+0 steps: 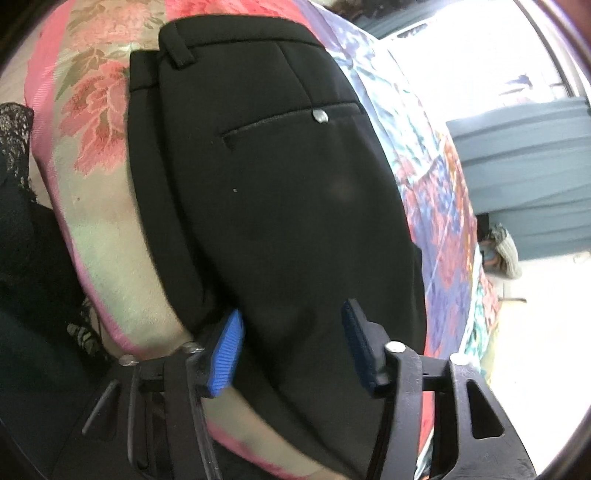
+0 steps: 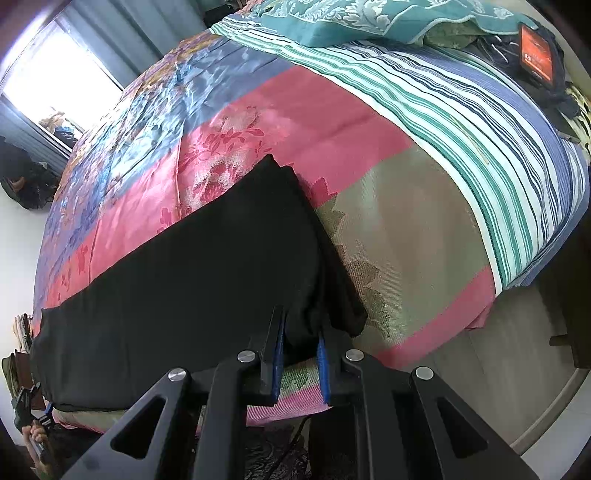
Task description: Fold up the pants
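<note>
Black pants (image 1: 266, 192) lie flat on a floral quilt (image 1: 92, 155), with the waistband, a belt loop and a back pocket with a silver button (image 1: 320, 115) in the left wrist view. My left gripper (image 1: 291, 347) is open, its blue pads just above the pants near the seat. In the right wrist view the pants (image 2: 192, 288) stretch leftward across the quilt (image 2: 303, 122). My right gripper (image 2: 301, 354) is shut on a bunched fold of the leg end at the near bed edge.
A striped sheet (image 2: 461, 122) and a teal pillow (image 2: 362, 18) lie at the far end of the bed. A red-screened device (image 2: 537, 55) sits far right. A window (image 2: 55, 81) and curtains are on the left; wood floor (image 2: 517, 369) lies right of the bed.
</note>
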